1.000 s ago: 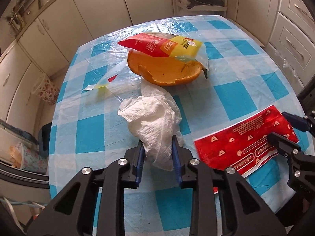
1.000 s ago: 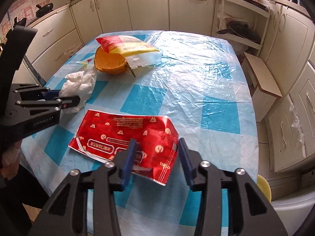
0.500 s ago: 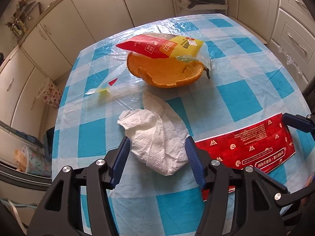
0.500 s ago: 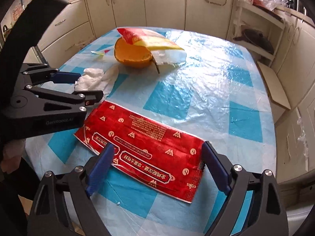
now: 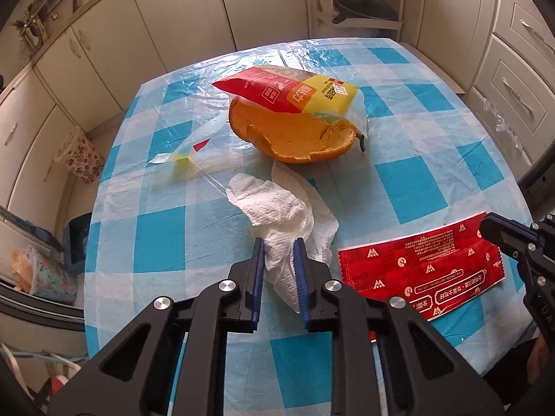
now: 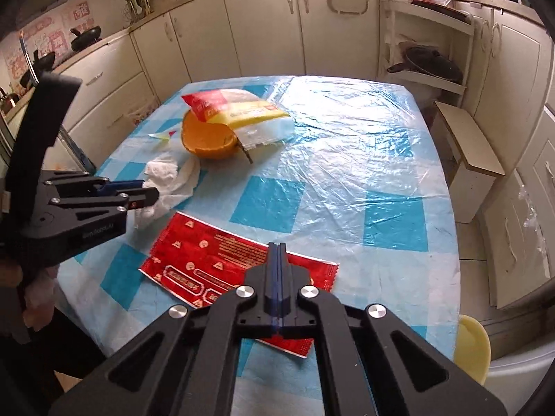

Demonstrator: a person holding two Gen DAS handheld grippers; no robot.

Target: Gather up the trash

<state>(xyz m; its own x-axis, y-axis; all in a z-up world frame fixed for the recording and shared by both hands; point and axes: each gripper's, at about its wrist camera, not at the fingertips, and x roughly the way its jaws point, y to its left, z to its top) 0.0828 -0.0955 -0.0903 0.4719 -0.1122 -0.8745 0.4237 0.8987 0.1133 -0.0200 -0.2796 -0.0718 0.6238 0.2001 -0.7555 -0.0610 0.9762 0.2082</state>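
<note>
Left wrist view: left gripper (image 5: pixel 279 242) clamped on a crumpled white paper towel (image 5: pixel 277 215), blue pads pressed into its near end, rest of the sheet spilling forward onto the blue-and-white checked tablecloth (image 5: pixel 409 180). Just beyond the towel, an orange rind bowl (image 5: pixel 298 135), hollow side up, with a red-and-yellow snack bag (image 5: pixel 295 92) lying across its far rim. Left of the rind, a clear plastic wrapper (image 5: pixel 194 152) with a yellow and red corner, flat on the cloth. To the right, a flat red wrapper (image 5: pixel 423 270) with white logos, near the table's front edge, right gripper (image 5: pixel 499 235) reaching in over its right end. Right wrist view: right gripper (image 6: pixel 277 253) with fingers pressed tight together, no gap visible, tips over the near part of the red wrapper (image 6: pixel 215 263); whether any of the foil is pinched between them hard to tell from here, since the wrapper looks to lie flat beneath. Left gripper (image 6: pixel 145 192) at the left edge, closed on the paper towel (image 6: pixel 170 180). Further back, rind bowl (image 6: pixel 208 138) and snack bag (image 6: pixel 236 107) together near the table's far left, clear wrapper (image 6: pixel 163 136) just beside them. Cream cabinets (image 6: pixel 263 24) around the table, a yellow stool (image 6: pixel 473 350) at lower right beyond the table edge.
</note>
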